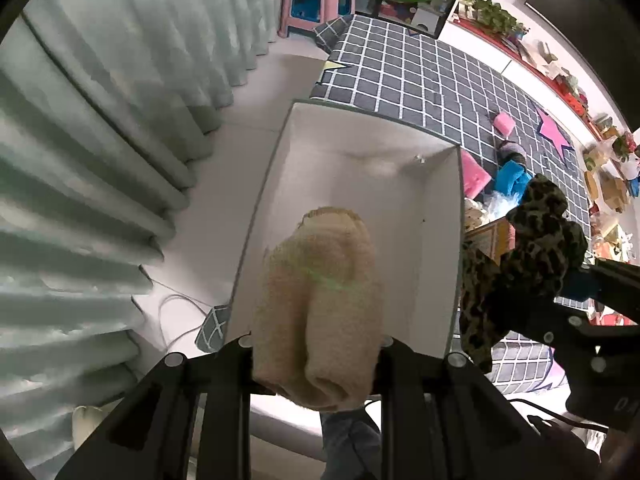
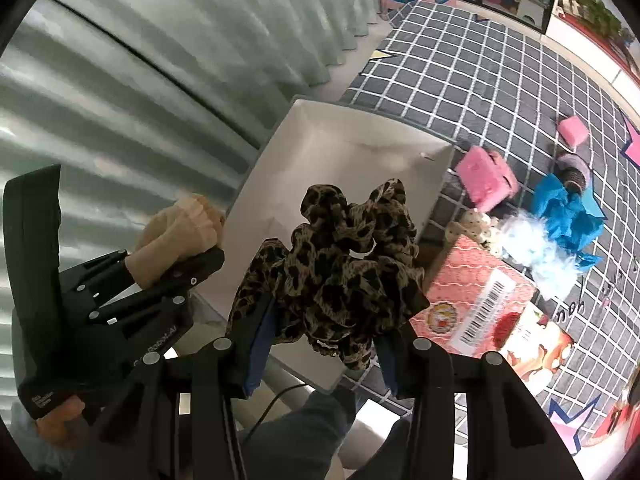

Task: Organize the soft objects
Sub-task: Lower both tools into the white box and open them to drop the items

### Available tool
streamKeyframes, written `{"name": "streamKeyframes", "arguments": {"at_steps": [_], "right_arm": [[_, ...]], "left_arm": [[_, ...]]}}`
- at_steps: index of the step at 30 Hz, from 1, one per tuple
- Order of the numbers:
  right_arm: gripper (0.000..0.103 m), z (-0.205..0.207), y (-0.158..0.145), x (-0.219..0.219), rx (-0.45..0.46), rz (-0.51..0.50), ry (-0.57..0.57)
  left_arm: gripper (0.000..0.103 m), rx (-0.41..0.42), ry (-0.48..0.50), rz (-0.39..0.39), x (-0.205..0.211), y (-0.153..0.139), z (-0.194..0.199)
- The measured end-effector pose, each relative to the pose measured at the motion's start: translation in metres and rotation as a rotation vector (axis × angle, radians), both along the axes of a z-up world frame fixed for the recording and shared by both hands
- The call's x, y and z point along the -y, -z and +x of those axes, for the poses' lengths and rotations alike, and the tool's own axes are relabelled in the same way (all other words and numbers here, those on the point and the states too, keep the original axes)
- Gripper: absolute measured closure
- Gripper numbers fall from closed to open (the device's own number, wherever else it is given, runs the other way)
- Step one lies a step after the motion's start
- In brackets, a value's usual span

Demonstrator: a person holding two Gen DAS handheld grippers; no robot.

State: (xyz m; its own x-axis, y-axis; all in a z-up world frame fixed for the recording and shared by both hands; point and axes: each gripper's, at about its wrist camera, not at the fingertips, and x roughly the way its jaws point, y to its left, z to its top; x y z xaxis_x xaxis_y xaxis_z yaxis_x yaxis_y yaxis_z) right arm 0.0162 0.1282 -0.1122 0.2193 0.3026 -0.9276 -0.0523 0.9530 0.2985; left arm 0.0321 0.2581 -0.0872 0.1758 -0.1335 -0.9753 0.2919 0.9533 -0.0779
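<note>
A rolled beige sock (image 1: pixel 316 312) hangs in my left gripper (image 1: pixel 316 344), which is shut on it right above the open white box (image 1: pixel 360 136). The box interior shows nothing but its white bottom and walls. Just to the right, my right gripper (image 2: pixel 326 332) is shut on a leopard-print scrunchie (image 2: pixel 340 264) over the box's (image 2: pixel 360 128) near right part. In the right wrist view my left gripper (image 2: pixel 188 256) and the beige sock (image 2: pixel 180 228) show at the left. The scrunchie (image 1: pixel 532 248) and my right gripper (image 1: pixel 576 284) show at the left wrist view's right edge.
The box rests on a grey grid-patterned mat (image 2: pixel 500 72). Right of it lie a pink printed carton (image 2: pixel 480 304), pink sponges (image 2: pixel 484 176), a blue cloth (image 2: pixel 568 216), a white fluffy piece (image 2: pixel 532 248) and a dotted soft item (image 2: pixel 476 224). Pale curtains (image 1: pixel 100 140) hang at the left, a pink stool (image 1: pixel 316 0) behind.
</note>
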Motion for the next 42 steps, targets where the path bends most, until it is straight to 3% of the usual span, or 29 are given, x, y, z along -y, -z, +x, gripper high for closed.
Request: {"name": "streamKeyframes", "arguments": {"at_steps": [17, 30, 42], "right_arm": [[0.056, 0.002, 0.011, -0.022, -0.043, -0.008, -0.051], [0.056, 0.0, 0.041, -0.037, -0.118, -0.021, -0.098], [0.056, 0.006, 0.061, -0.041, -0.167, -0.022, -0.105]], "left_arm": [[0.079, -0.045, -0.007, 0.019, -0.01, 0.016, -0.003], [0.079, -0.163, 0.018, 0.059, -0.019, 0.053, -0.009], [0.079, -0.201, 0.035, 0.067, -0.016, 0.061, -0.01]]}}
